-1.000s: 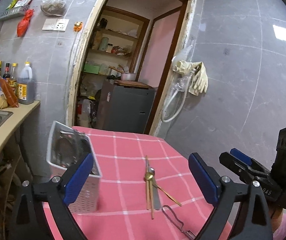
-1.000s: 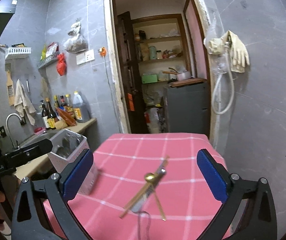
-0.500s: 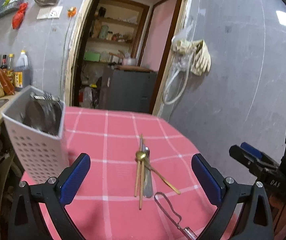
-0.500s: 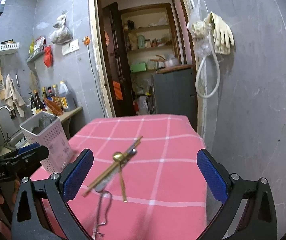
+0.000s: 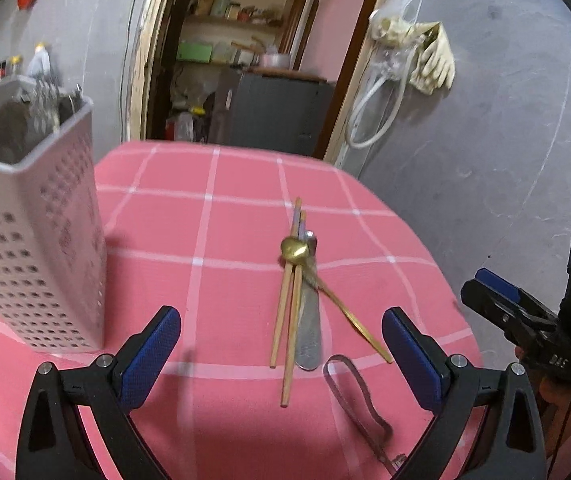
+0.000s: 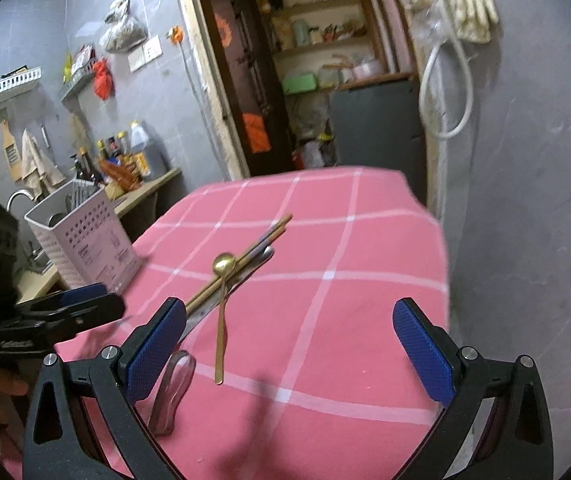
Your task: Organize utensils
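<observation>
A small pile of utensils lies mid-table on the pink checked cloth: two wooden chopsticks, a gold spoon lying across them, a steel knife, and a wire loop tool nearest me. A white perforated utensil holder stands at the left with utensils in it. My left gripper is open and empty, just short of the chopstick ends. My right gripper is open and empty, above the gold spoon handle. The chopsticks and holder also show there.
The table's right edge meets a grey tiled wall with hanging gloves. A doorway with shelves lies behind the table. A counter with bottles and a sink tap is on the left.
Both grippers have moved forward and down toward the utensil pile. The holder has shifted left in the left wrist view. Both stay open.
</observation>
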